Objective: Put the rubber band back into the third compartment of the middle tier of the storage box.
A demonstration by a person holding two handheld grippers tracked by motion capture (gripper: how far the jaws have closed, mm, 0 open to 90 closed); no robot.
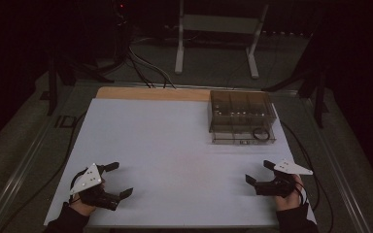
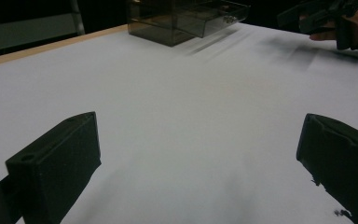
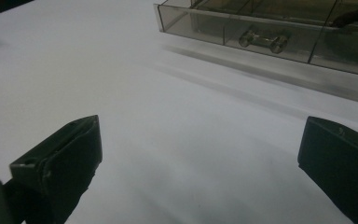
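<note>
Smoky translucent plastic drawer box [image 1: 242, 116] on smooth white tabletop [image 1: 165, 160]

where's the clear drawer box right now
The clear drawer box sits at the table's far right in the high view, ahead of the right gripper.

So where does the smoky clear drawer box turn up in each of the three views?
High view: drawer box at the table's far right, its drawer pulled slightly toward the person.
Left gripper view: top centre, beyond the white sheet.
Right gripper view: top right, drawer front facing the camera.
Shared landmark: the clear drawer handle, at the front edge in the high view.
</note>
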